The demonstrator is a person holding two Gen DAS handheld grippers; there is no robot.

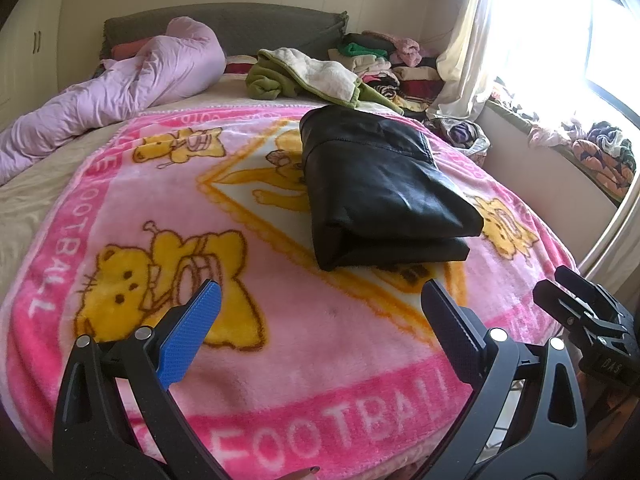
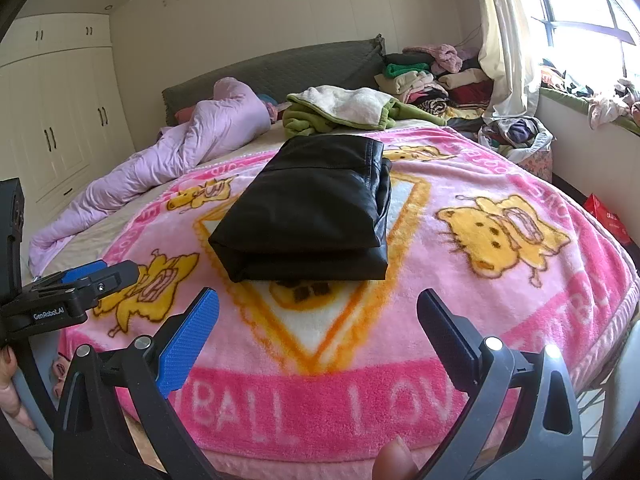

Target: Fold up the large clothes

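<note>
The black jacket (image 1: 380,188) lies folded into a thick, tidy rectangle on the pink blanket (image 1: 280,360), over the yellow-edged triangle at its middle. It looks like smooth leather, with a dull shine and a stitched seam across its far end. Two stacked layers show at its near edge, the upper one bulging slightly over the lower. It lies flat, nothing touching it or resting on it.

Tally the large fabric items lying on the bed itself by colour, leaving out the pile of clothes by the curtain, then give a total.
Black: 1, the folded black leather garment
Pink: 1, the pink cartoon blanket beneath it
Lilac: 1, the crumpled lilac duvet
Green and cream: 1, the green fleece garment
Total: 4
</note>
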